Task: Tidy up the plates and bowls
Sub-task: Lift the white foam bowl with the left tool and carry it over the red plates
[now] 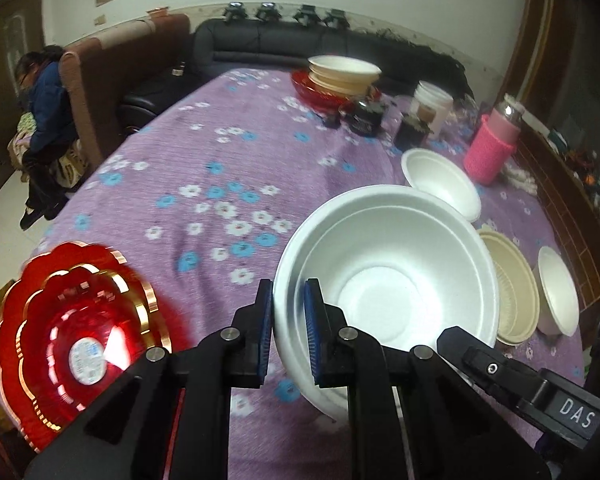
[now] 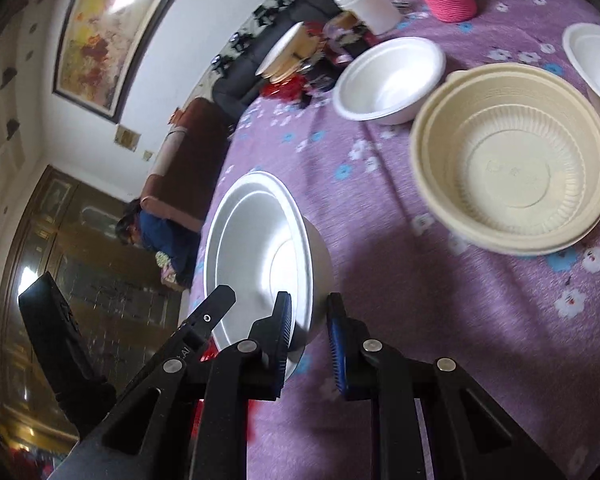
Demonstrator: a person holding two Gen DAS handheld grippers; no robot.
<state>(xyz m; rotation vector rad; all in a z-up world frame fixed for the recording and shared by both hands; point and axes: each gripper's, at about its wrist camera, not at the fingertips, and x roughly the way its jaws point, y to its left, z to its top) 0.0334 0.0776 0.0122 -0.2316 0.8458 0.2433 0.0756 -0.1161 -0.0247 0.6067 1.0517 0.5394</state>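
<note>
Big white foam bowl (image 1: 384, 280) is pinched from two sides rn. Left gripper (image 1: 288, 332) has its blue pads clamped on the near rim, one pad inside, one outside. Right gripper (image 2: 310, 344) is closed on the same bowl (image 2: 260, 256)'s rim too, one pad inside, the other on the outer wall. Bowl is plain, smooth, w/ a stepped lip and flat round bottom, tilted, and looks lifted a bit off the cloth.

Table has a purple cloth (image 1: 204, 184) w/ blue + white flowers. Red scalloped plate w/ gold trim (image 1: 72, 328) sits at the near left edge, blurry. Cream ribbed bowls (image 2: 512, 160) are nested just right of the white one, smaller white bowls (image 1: 440, 184) beyond. Far end: cream bowls stacked on a red plate (image 1: 340, 76), jars, a pink knit-sleeved bottle (image 1: 492, 144). Black sofa (image 1: 284, 44) behind, a person (image 1: 44, 120) seated off left.
</note>
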